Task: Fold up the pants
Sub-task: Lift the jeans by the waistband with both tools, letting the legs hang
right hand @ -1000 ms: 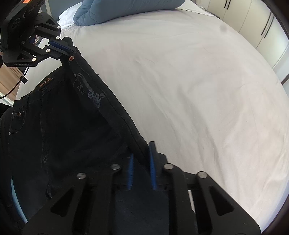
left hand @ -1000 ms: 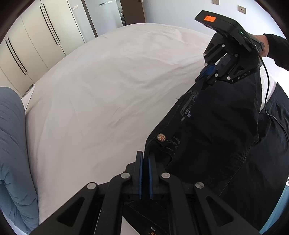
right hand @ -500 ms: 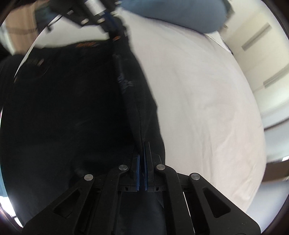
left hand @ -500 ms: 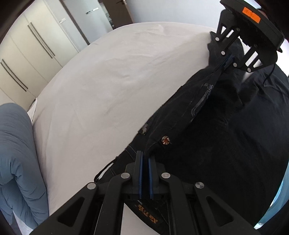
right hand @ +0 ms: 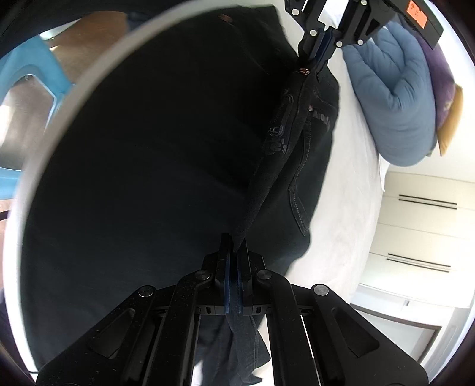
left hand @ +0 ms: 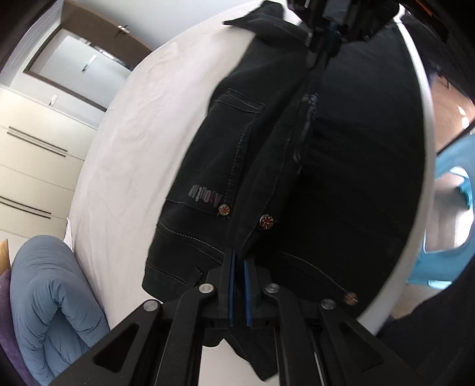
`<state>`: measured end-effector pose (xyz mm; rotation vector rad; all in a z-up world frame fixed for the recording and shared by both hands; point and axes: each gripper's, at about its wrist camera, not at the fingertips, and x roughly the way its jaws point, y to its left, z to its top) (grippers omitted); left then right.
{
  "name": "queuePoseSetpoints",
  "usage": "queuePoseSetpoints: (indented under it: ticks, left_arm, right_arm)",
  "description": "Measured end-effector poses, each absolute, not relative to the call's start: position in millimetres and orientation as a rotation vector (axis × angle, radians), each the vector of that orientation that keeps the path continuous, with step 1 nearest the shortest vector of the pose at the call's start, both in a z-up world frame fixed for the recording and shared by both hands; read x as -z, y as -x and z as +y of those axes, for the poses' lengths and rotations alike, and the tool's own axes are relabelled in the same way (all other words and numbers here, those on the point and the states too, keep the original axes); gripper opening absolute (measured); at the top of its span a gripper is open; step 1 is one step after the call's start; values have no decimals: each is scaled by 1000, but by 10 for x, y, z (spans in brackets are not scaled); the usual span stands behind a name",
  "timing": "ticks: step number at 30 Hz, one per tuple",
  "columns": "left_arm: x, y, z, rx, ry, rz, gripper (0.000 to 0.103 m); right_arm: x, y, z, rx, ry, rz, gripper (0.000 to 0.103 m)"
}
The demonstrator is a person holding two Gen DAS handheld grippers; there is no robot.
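Observation:
Black jeans [left hand: 341, 166] hang above the white bed [left hand: 139, 142], held by the waistband stretched between both grippers. My left gripper [left hand: 238, 261] is shut on one end of the waistband, near a copper button [left hand: 266, 221]. My right gripper [right hand: 233, 246] is shut on the other end. Each gripper shows at the top of the other's view: the right gripper [left hand: 329, 26] and the left gripper [right hand: 322, 44]. The jeans [right hand: 148, 163] fill most of the right wrist view. A back pocket [left hand: 225, 154] with lettering faces the left camera.
A blue-grey pillow [left hand: 50, 303] lies at the bed's head, also in the right wrist view [right hand: 394, 98], with a purple cushion [right hand: 442, 74] behind it. White wardrobes [left hand: 32, 166] stand beyond the bed. A light blue plastic stool [left hand: 445, 225] stands on the wooden floor beside the bed.
Both grippers have lifted the waistband off the bed and tilted downward. The jeans now hang between them, with the back pocket side turned into view.

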<state>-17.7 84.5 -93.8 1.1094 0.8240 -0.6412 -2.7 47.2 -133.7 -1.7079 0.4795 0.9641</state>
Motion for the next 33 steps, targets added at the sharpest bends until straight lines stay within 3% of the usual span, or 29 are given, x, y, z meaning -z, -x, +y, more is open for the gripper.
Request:
queuePoseSetpoints:
  ticks: [15,33]
  left_arm:
    - [1271,708,971,564,-1087,850,6]
    - [1404,721,1087,530,-1075,870,6]
  right_arm:
    - [1321,381,425,-1005,1642,546,2]
    - [1410,728,662,-947,1592,590,2]
